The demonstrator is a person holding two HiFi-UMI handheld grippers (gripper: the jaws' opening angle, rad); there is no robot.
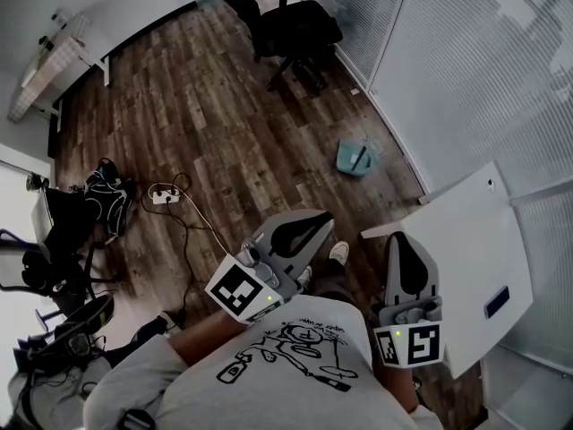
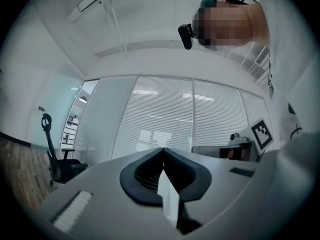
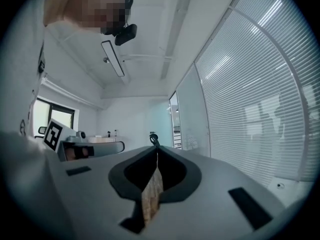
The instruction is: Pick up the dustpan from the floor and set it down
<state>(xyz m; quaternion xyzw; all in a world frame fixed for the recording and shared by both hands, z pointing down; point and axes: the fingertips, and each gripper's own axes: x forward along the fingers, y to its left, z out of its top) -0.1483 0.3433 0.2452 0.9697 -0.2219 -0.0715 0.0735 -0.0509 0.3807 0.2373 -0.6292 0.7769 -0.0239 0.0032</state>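
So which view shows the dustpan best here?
The head view: the dustpan lies on the wood floor, unobstructed. Both gripper views look across the room at the blinds; neither shows it.

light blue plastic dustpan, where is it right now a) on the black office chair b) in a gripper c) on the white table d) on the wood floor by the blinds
d: the light blue plastic dustpan lies on the dark wood floor beside the blind-covered wall.
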